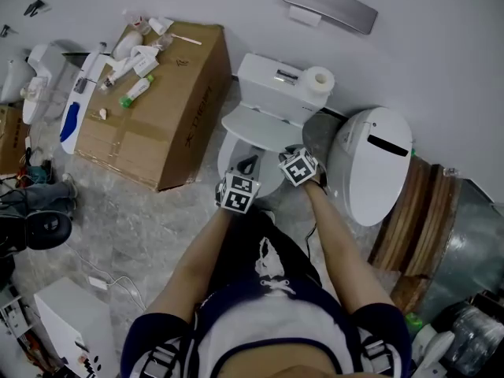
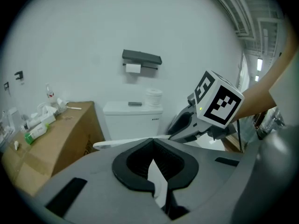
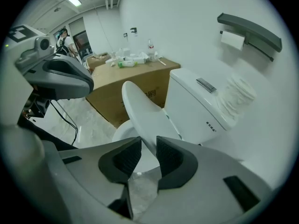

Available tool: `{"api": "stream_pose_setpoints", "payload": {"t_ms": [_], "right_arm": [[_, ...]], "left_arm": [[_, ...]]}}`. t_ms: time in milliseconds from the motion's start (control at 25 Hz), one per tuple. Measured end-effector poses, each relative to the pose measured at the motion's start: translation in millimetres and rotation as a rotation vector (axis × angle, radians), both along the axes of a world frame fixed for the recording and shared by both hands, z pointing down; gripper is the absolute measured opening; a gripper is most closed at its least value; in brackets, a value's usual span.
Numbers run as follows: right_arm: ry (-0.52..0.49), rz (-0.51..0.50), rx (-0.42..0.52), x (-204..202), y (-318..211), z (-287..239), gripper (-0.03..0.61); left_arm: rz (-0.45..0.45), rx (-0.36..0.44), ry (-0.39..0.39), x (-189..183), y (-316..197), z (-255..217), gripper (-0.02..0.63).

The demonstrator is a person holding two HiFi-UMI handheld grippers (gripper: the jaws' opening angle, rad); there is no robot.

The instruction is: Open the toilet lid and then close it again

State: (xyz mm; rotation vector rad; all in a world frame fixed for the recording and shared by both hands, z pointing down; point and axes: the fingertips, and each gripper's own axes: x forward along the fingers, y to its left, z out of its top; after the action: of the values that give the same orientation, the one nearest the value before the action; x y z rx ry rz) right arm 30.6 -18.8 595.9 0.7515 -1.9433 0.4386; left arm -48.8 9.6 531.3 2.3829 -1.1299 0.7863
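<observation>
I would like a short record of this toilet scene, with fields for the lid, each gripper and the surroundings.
lid: partly raised, tilted
left gripper: shut on the lid's front edge
right gripper: jaws apart, lid's edge between them
tank: roll of paper on top
box: cardboard, standing beside the tank

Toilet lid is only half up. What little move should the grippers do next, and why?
Probably lift the lid higher, tipping it back toward the tank. It stands only partly raised; the left gripper looks pinched on its front edge, and the right gripper has jaws apart around that edge.
</observation>
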Motion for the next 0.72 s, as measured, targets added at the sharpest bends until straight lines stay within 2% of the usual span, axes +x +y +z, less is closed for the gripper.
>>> {"api": "stream_pose_setpoints", "payload": {"t_ms": [240,560,720], "right_arm": [[-0.015,0.041,0.005,8.2,-18.0,-10.7,0.084],[-0.011,0.109,0.044,18.8,-40.5,-20.8,0.084],[-0.006,0.124,0.036,24.0,-48.1,-23.7,0.083]], "left_arm": [[0.045,0.024,0.025,0.2,-23.1,-7.3,0.006],[0.097,0.055,0.114,7.2,-50.9,-18.3,0.006],[0.076,0.037,0.143,5.0,-59.1,-17.8,0.006]]}}
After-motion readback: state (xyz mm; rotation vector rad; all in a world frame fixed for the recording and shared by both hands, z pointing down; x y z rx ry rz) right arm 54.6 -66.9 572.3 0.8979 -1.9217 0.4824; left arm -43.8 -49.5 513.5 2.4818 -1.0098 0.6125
